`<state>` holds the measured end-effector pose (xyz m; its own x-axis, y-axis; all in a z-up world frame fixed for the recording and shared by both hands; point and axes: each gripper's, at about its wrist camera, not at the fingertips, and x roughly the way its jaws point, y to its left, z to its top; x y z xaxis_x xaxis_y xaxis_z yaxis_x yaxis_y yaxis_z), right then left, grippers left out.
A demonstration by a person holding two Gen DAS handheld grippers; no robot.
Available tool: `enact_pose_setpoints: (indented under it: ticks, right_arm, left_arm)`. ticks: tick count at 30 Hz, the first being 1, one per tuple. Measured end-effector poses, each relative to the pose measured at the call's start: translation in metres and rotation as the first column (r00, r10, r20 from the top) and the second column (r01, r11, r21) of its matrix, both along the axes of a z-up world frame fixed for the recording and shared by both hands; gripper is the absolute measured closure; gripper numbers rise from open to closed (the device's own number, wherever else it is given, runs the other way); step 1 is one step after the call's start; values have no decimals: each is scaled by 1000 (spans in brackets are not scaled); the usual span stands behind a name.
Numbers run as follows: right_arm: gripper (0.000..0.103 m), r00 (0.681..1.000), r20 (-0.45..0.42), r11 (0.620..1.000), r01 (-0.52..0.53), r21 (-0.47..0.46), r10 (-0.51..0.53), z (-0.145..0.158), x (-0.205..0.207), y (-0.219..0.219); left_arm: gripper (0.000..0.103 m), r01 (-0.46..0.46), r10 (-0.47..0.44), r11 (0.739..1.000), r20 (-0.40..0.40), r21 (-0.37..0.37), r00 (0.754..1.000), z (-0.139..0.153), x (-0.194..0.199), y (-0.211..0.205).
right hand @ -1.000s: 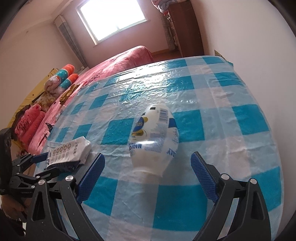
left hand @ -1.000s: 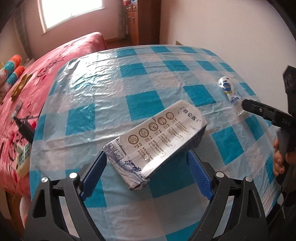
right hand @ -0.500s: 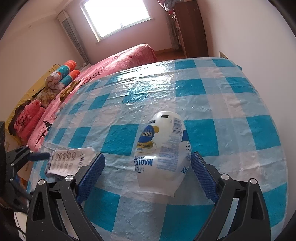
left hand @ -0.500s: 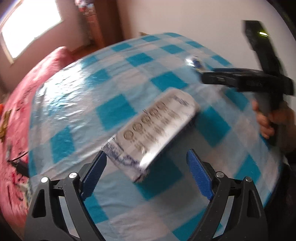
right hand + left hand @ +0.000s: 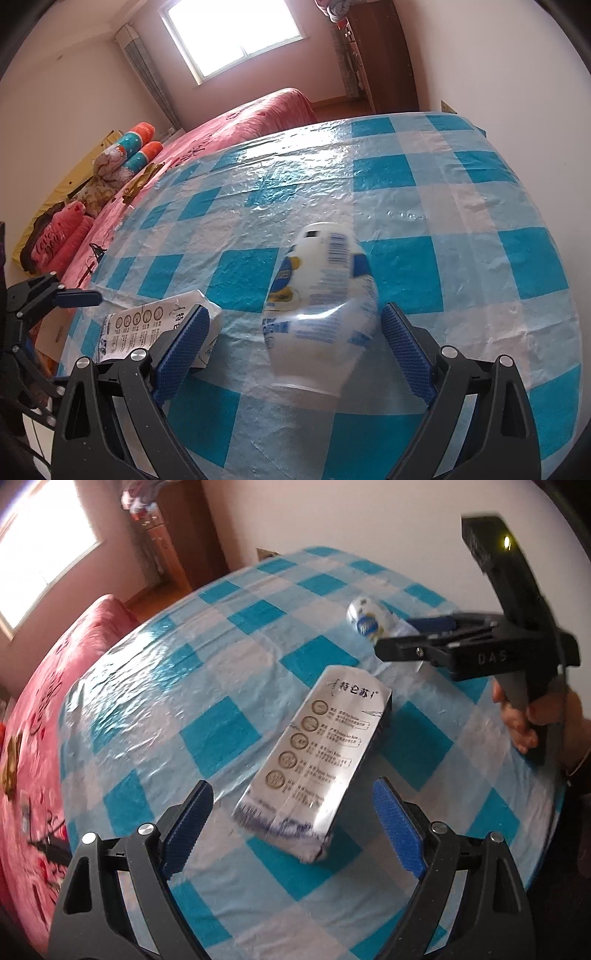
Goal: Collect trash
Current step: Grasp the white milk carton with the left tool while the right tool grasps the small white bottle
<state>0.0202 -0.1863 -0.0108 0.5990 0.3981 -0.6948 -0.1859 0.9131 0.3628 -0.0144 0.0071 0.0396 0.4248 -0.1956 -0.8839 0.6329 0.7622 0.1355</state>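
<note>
Table (image 5: 461, 192) covered with blue-and-white checked plastic cloth. Bed (image 5: 258, 114) with red cover stands beside it. Rolled pillows (image 5: 133, 155) lie at the bed's head. Window (image 5: 236, 33) bright. Wooden cabinet (image 5: 380, 55) against far wall.

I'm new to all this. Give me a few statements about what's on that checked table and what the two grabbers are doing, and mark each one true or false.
1. The milk carton lies flat on the checked tablecloth. True.
2. The left gripper is clamped on the carton. False: its jaws stand open, pads clear of it.
3. The white bottle lies on its side. True.
4. The right gripper has lifted the bottle. False: it is open, and the bottle rests on the cloth.
5. A bed stands beyond the table. True.
</note>
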Motion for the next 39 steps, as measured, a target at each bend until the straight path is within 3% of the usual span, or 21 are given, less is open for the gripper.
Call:
enact_pose_setpoints:
  ticks: [7, 15, 20, 22, 24, 32, 39]
  right_arm:
    - [10, 1000, 5, 1000, -22, -22, 22, 1, 3, 9]
    - [11, 1000, 3, 998, -22, -62, 22, 2, 8, 14]
    - [21, 1000, 4, 996, 4, -86, -3, 1, 8, 15]
    - [30, 1000, 5, 996, 11, -94, -11, 1, 7, 14]
    - [35, 1000, 5, 996, 16, -91, -15, 0, 8, 13]
    - [60, 1000, 5, 995, 6, -96, -6, -1, 7, 12]
    - [67, 1000, 16, 998, -25, -65, 26, 2, 4, 13]
  left_arm:
    - [15, 16, -16, 1000, -56, 9, 998, -23, 20, -15]
    - [15, -36, 31, 997, -70, -65, 997, -31, 30, -20]
    - [19, -88, 84, 992, -40, -90, 996, -31, 28, -21]
    - [36, -121, 119, 987, -25, -105, 993, -28, 26, -17]
    - [47, -179, 179, 977, -12, -119, 984, -26, 27, -12]
    - [47, -252, 252, 954, -21, -164, 967, -25, 16, -3]
    - [47, -310, 309, 928, -40, -204, 950, -24, 3, 13]
